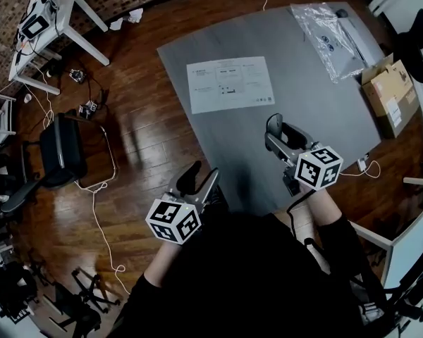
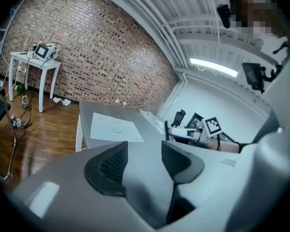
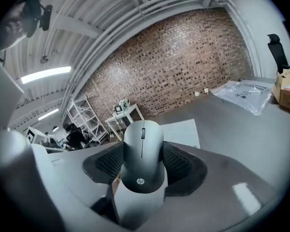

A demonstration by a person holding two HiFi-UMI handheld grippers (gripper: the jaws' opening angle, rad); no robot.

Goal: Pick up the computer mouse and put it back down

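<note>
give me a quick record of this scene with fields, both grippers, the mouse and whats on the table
left gripper: jaws apart, nothing between them
right gripper: shut on the mouse, over the near part of the table
mouse: grey, clamped by its sides between the pads
table: grey top
on table: sheet of paper toward the far left, clear plastic bag at the far right
contact: cannot tell whether the mouse touches the tabletop
task stage: mouse in the grip, not yet released

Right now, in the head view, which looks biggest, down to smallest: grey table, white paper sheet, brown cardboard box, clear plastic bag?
1. Grey table
2. White paper sheet
3. Clear plastic bag and brown cardboard box: too alike to rank.
</note>
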